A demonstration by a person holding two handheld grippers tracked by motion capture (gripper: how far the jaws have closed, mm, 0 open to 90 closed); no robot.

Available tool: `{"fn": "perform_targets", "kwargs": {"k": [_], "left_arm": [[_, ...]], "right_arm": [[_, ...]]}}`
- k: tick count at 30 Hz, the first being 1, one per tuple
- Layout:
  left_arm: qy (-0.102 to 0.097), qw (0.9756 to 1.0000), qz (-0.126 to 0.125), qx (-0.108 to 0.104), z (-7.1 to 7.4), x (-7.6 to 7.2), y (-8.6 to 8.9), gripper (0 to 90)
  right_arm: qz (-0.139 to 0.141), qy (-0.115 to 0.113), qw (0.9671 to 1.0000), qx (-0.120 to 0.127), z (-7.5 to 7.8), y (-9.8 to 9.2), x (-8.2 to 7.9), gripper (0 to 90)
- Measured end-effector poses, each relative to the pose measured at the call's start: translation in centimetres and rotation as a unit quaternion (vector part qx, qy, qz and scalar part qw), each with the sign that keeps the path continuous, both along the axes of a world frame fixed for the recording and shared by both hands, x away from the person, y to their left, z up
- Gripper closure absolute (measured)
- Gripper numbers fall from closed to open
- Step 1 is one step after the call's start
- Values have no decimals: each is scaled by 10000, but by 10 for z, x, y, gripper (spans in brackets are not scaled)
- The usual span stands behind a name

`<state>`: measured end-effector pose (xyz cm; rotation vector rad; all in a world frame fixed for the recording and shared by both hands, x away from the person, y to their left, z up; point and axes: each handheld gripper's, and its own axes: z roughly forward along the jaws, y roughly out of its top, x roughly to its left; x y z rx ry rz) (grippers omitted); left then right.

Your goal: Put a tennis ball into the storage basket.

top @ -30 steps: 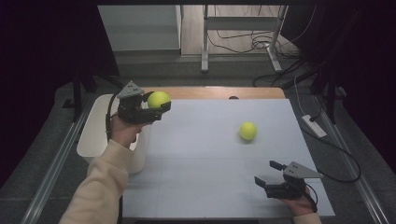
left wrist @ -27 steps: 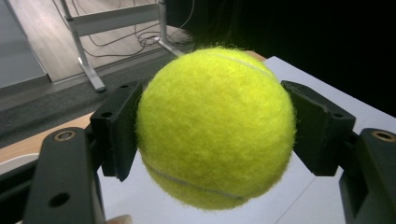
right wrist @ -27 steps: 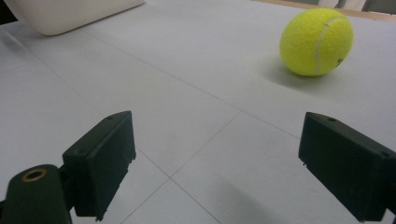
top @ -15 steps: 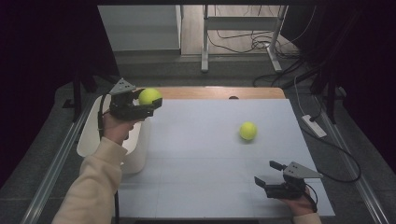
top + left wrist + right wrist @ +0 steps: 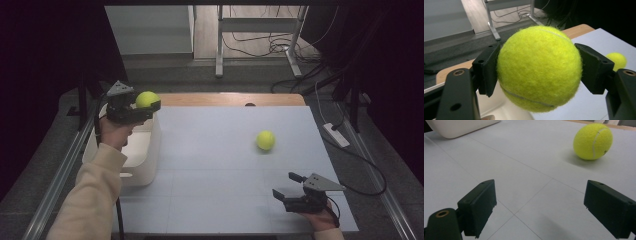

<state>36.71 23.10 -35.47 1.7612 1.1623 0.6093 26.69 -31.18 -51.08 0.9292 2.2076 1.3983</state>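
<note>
Yellow ball [image 5: 539, 68] sits clamped between my left jaws [image 5: 539, 72], seam slanting across; my right jaws [image 5: 549, 210] gape wide.

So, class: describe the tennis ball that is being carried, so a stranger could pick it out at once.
Start at the white bin on the table's left edge. Just above its far rim, the left tool is shut on a yellow-green tennis ball. The other ball lies loose on the white tabletop; this one is held off it.

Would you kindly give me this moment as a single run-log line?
left tongs: shut on tennis ball, above white bin | right tongs: open, empty, low over table | second ball: loose on table
</note>
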Motion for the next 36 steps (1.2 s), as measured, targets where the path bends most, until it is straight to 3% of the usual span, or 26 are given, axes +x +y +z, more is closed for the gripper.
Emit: {"fn": "perform_targets", "kwargs": {"k": [21, 36], "left_arm": [[122, 9991, 393, 43, -2, 4, 26, 266], [235, 9962, 835, 29, -7, 11, 50, 266]], "right_arm": [[9, -8, 10000, -8, 0, 1, 0, 109], [15, -17, 10000, -18, 0, 1, -1, 111]]}}
